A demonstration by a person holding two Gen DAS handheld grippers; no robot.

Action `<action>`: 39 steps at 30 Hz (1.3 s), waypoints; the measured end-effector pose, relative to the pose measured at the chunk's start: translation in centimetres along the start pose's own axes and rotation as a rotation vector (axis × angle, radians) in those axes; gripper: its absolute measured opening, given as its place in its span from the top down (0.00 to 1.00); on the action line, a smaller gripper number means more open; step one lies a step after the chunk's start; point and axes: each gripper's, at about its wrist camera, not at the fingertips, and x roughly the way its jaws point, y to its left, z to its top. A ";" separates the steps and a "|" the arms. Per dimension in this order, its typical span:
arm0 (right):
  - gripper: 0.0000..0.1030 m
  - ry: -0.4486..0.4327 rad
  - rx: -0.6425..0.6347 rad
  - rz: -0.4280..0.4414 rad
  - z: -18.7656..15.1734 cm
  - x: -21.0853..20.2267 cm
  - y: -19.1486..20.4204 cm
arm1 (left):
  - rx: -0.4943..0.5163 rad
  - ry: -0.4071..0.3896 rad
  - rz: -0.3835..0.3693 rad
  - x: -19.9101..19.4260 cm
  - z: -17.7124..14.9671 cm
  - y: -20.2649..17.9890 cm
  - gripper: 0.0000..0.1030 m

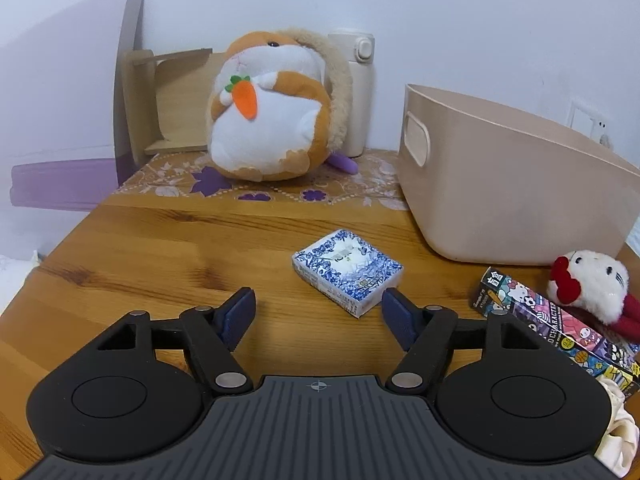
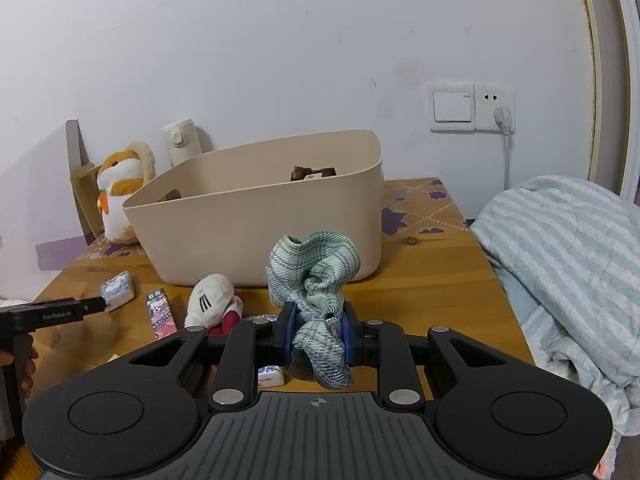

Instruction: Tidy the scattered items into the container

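A beige plastic bin (image 1: 500, 184) (image 2: 256, 224) stands on the wooden table, with a dark item (image 2: 312, 173) inside. My left gripper (image 1: 318, 314) is open, just short of a blue-and-white tissue pack (image 1: 347, 270) (image 2: 117, 289) on the table. My right gripper (image 2: 316, 334) is shut on a green checked cloth (image 2: 316, 276) and holds it in front of the bin. A white plush with a red bow (image 1: 588, 286) (image 2: 212, 298) and a colourful cartoon box (image 1: 560, 328) (image 2: 161, 314) lie beside the bin.
A hamster plush (image 1: 268, 108) (image 2: 120, 188) and a white flask (image 1: 360, 92) (image 2: 180, 140) stand at the back on a patterned mat. A cream scrunchie (image 1: 618, 436) lies at the right. A small packet (image 2: 271, 374) lies under my right gripper. Striped bedding (image 2: 568, 264) borders the table's right edge.
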 end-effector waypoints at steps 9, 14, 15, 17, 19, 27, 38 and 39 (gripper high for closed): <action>0.80 0.021 0.014 0.011 -0.3 1.5 -0.4 | 0.048 0.007 0.011 0.6 0.1 0.3 0.26; 0.80 0.042 0.019 0.023 -0.6 2.6 -0.4 | 0.070 0.007 0.010 1.5 0.8 0.5 0.24; 0.80 0.046 0.020 0.024 -0.6 2.9 -0.4 | 0.060 0.014 0.005 1.7 1.0 0.5 0.24; 0.80 0.052 0.024 0.024 -0.8 3.3 -0.5 | 0.013 0.026 -0.025 2.0 1.3 0.7 0.24; 0.80 0.057 0.031 0.023 -0.9 3.7 -0.7 | -0.031 0.025 -0.063 2.1 1.6 0.5 0.24; 0.80 0.070 0.043 0.033 -1.2 5.0 -1.1 | 0.037 0.029 -0.086 5.0 3.0 -1.5 0.21; 0.80 0.075 0.060 0.042 -1.5 5.5 -2.1 | 0.248 0.088 -0.260 7.5 3.8 -1.0 0.16; 0.80 0.074 0.057 0.044 -1.5 5.5 -2.1 | 0.235 0.087 -0.240 7.5 3.8 -1.3 0.16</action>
